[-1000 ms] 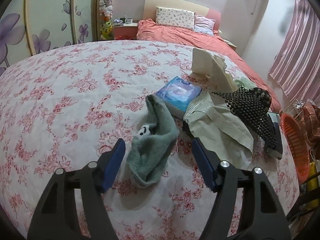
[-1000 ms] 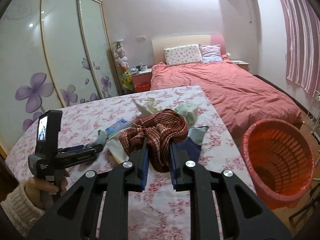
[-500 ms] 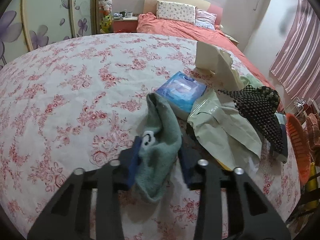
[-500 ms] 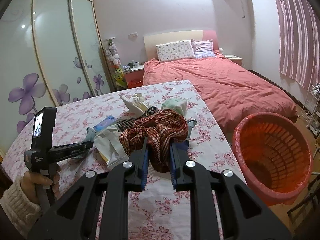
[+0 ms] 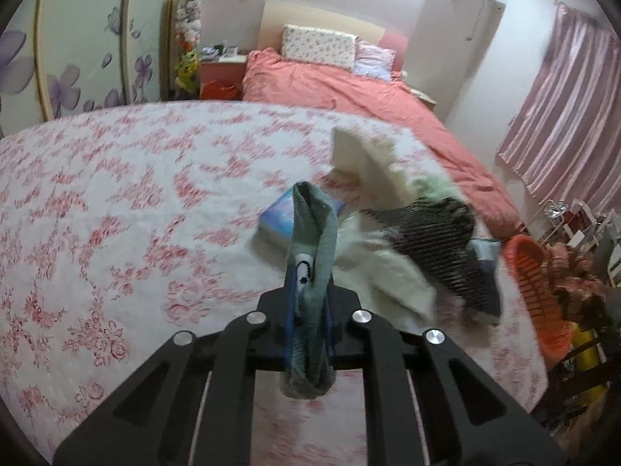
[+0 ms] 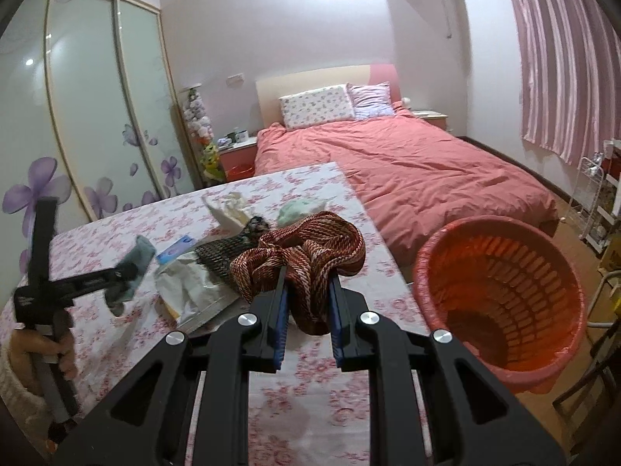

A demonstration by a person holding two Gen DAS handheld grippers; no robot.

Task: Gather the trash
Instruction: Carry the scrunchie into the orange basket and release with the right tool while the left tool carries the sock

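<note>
My left gripper (image 5: 308,306) pinches the green sock (image 5: 310,248), lifted above the floral counter (image 5: 116,194). My right gripper (image 6: 308,303) clamps the striped cloth (image 6: 306,252) near the counter's right edge, beside the orange basket (image 6: 500,295).

Each hand-held gripper (image 6: 308,303) is black, with blue pads (image 6: 280,322) and silver screws (image 6: 247,319); the sleeve (image 6: 17,382) is cream knit.
</note>
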